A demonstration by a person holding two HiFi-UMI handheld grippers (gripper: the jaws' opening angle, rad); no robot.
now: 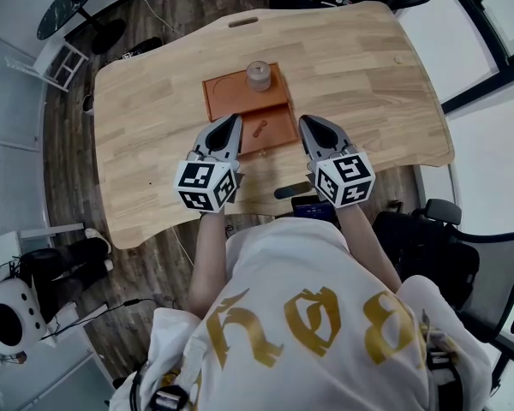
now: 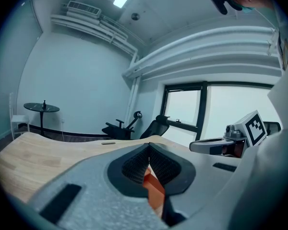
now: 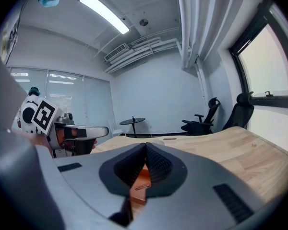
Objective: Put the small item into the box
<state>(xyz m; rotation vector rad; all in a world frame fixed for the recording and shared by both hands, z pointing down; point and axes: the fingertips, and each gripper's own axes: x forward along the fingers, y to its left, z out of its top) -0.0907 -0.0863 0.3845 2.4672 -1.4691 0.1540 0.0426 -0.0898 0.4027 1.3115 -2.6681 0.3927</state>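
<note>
An orange-brown box (image 1: 240, 92) lies open in two flat halves at the middle of the wooden table (image 1: 154, 101). A small orange elongated item (image 1: 258, 130) lies in the near half. A pale round container (image 1: 258, 75) stands on the far half. My left gripper (image 1: 234, 123) is shut and empty, its tip at the box's near left edge. My right gripper (image 1: 306, 125) is also shut and empty, just right of the near half. The box (image 2: 153, 188) shows through the gap under the left jaws. In the right gripper view the small item (image 3: 140, 186) lies on the box (image 3: 143, 176).
A dark flat object (image 1: 291, 192) lies at the table's near edge, between my grippers. The table has a slot (image 1: 243, 21) near its far edge. Office chairs (image 1: 437, 247) stand to the right and a round black side table (image 1: 71, 2) stands at the far left.
</note>
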